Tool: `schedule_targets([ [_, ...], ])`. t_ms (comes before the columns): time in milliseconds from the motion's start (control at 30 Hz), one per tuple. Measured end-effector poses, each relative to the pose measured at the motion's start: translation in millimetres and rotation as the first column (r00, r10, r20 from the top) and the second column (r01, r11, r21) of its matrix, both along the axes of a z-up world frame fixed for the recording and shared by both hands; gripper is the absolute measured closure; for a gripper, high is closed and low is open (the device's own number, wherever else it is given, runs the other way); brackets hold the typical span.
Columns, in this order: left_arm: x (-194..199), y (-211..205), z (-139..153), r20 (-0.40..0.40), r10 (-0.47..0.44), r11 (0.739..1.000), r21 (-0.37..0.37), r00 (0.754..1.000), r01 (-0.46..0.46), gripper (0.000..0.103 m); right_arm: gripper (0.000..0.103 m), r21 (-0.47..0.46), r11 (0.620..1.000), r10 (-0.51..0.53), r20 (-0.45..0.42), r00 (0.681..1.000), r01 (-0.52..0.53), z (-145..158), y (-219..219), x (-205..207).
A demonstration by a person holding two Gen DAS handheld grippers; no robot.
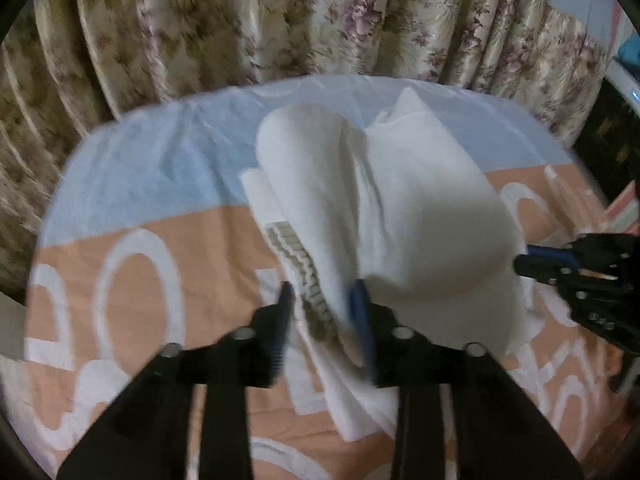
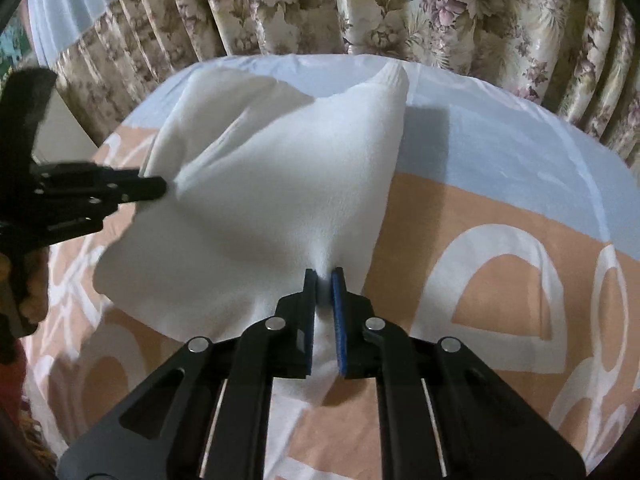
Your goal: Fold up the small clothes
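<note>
Left wrist view: the left gripper (image 1: 322,294) has its jaws spread around the ribbed hem edge of the white soft knitted garment (image 1: 384,208), cloth lying between them; motion blur hides whether they truly pinch, so I cannot tell its state. The garment is lifted in a hump over the peach, blue and white printed bedsheet (image 1: 140,200), with the right gripper (image 1: 520,258) at its far side.

Right wrist view: the right gripper (image 2: 324,276) is closed on a bunched fold of the white garment (image 2: 272,184), which hangs taut between it and the left gripper (image 2: 162,188). The flowered curtain (image 2: 440,12) hangs behind.

To fold well, I judge both grippers should travel together at equal height, keep the edge stretched, and lay it squarely over the part resting on the bedsheet before releasing.
</note>
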State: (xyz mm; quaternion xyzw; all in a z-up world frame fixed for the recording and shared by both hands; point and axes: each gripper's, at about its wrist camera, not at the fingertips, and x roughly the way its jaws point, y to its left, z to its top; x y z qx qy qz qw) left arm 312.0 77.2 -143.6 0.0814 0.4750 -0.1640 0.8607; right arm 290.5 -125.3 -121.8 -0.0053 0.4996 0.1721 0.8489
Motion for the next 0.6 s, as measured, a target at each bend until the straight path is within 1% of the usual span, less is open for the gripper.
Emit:
schedule_targets([
  [33,-6.8,-3.0,5.0,0.026,0.007,0.999,0.034,1.000,-0.008,0.050,0.088,0.018,1.000,-0.009,0.012,1.000,0.009,4.5,-2.6,-3.8],
  [67,-11.5,-4.1,7.7,0.038,0.008,0.999,0.042,0.999,-0.009,0.044,0.088,0.032,0.999,-0.011,0.019,1.000,0.011,8.3,-4.3,-7.4],
  [100,-17.7,-4.9,11.2,0.046,0.007,0.999,0.039,0.999,-0.009,0.044,0.086,0.047,0.999,-0.015,0.028,0.999,0.013,12.4,-6.5,-13.5],
  [133,-24.6,-5.4,13.4,0.044,0.005,1.000,0.028,0.999,-0.007,0.044,0.081,0.056,0.998,-0.018,0.034,0.999,0.016,14.7,-7.2,-17.5],
  [167,-33.2,-6.6,15.0,0.041,0.000,1.000,0.015,0.999,0.000,0.044,0.079,0.066,0.998,-0.019,0.034,0.999,0.017,15.4,-7.8,-23.4],
  [267,-51.3,-12.8,10.5,0.032,-0.007,1.000,0.025,0.999,0.006,0.044,0.076,0.067,0.997,-0.028,0.014,0.999,0.027,8.9,-6.8,-35.1],
  [333,-55.0,-16.9,1.0,0.004,-0.010,0.999,0.032,1.000,0.010,0.044,0.076,0.071,0.997,-0.039,-0.013,0.999,0.040,-0.6,-6.5,-37.6],
  [400,-55.6,-20.9,-6.8,-0.019,-0.009,0.999,0.042,1.000,0.010,0.069,0.076,0.097,0.993,-0.057,-0.036,0.998,0.060,-8.4,-7.5,-39.8],
  [433,-53.4,-21.1,-12.1,-0.051,-0.014,0.999,0.033,0.999,0.015,0.087,0.081,0.107,0.992,-0.062,-0.035,0.997,0.065,-8.3,-7.4,-41.0],
  [467,-53.3,-21.1,-13.5,-0.062,-0.013,1.000,0.022,0.998,0.015,0.087,0.090,0.117,0.991,-0.062,-0.023,0.998,0.065,-6.4,-7.5,-42.6],
  [500,-53.2,-20.8,-13.0,-0.060,-0.012,1.000,0.021,0.998,0.014,0.088,0.102,0.115,0.992,-0.059,-0.014,0.998,0.060,-4.2,-6.1,-43.6],
  [533,-52.8,-21.1,-11.0,-0.054,-0.015,1.000,0.022,0.998,0.016,0.091,0.102,0.112,0.992,-0.050,-0.008,0.999,0.051,-1.8,-4.1,-44.0],
  [600,-54.8,-20.4,-6.5,-0.045,-0.020,1.000,0.021,0.999,0.021,0.093,0.102,0.134,0.990,-0.031,-0.005,1.000,0.031,3.6,-1.2,-45.1],
])
